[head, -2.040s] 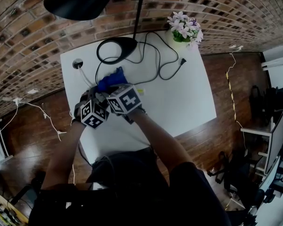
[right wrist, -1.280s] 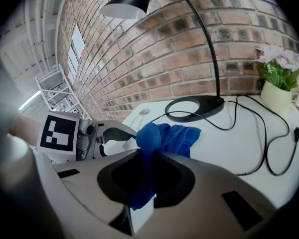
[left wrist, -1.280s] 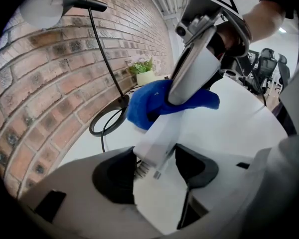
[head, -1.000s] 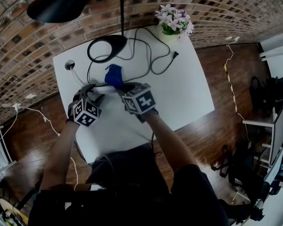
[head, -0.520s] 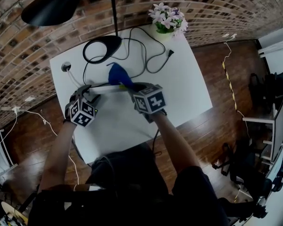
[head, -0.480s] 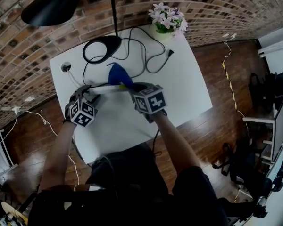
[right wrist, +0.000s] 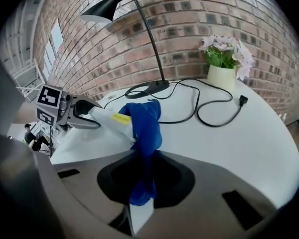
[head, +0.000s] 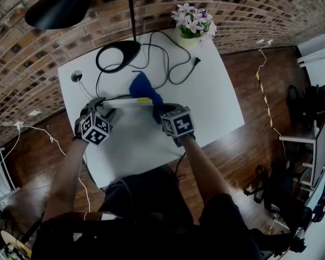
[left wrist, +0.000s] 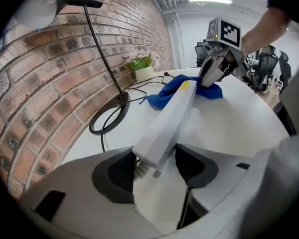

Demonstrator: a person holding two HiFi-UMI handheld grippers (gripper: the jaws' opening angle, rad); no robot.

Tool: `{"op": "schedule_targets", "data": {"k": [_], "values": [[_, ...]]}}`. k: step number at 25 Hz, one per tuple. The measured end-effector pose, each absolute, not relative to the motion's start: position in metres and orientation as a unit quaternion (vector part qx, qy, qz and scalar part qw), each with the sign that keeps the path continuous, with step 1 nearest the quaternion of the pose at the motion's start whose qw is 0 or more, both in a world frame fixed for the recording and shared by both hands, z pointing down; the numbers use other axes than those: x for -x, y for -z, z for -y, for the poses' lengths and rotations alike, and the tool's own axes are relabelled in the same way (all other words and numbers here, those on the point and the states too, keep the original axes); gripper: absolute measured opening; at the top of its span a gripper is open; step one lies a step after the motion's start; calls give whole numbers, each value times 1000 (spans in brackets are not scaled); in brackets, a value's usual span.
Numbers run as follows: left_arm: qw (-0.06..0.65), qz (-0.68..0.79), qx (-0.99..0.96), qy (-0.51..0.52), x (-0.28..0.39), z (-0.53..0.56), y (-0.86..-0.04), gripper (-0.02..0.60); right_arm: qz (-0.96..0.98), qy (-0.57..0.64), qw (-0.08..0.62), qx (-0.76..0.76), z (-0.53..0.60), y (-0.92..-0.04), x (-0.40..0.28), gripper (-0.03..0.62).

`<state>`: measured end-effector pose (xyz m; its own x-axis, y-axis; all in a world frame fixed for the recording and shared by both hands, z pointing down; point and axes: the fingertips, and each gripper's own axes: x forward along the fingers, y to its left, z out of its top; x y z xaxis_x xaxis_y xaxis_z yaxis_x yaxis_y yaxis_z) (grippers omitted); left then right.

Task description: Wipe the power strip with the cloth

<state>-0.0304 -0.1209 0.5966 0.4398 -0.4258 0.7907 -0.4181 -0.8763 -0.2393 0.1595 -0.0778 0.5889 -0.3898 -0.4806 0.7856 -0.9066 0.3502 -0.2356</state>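
Note:
The white power strip (head: 127, 100) lies across the white table (head: 206, 107), and one end sits between the jaws of my left gripper (head: 101, 106), which is shut on it. In the left gripper view the power strip (left wrist: 169, 116) runs away from the left gripper (left wrist: 157, 171) toward the blue cloth (left wrist: 174, 91). My right gripper (head: 161, 107) is shut on the blue cloth (head: 145, 87), which drapes over the strip's far end. The right gripper view shows the cloth (right wrist: 144, 128) rising out of the right gripper (right wrist: 144, 176) onto the power strip (right wrist: 107, 121), with the left gripper (right wrist: 82, 114) beyond.
A black desk lamp stands at the back, its base (head: 119, 52) on the table and its shade (head: 62, 7) overhead. A black cable with a plug (head: 179, 64) loops behind the cloth. A flower pot (head: 192, 26) occupies the far corner. A cable hole (head: 76, 76) is at far left.
My right gripper has drawn the blue cloth along the strip, rightward and nearer to me. The left gripper has stayed put, holding the strip's end.

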Motion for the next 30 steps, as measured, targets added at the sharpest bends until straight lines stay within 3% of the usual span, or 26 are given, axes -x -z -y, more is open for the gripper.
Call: {"op": "schedule_targets", "data": {"k": [9,21,30], "values": [[4,-249,846,471,30,121,-598,252,789,-286,260,-478,111,-538,-147,48],[1,-250,847,470,29,122,-599,250,794,-230,332,-454,116,-537,-108,48],[-3,-245,848,469,28,122,-598,250,812,-213,346,-419,117,-539,-60,46]]}}
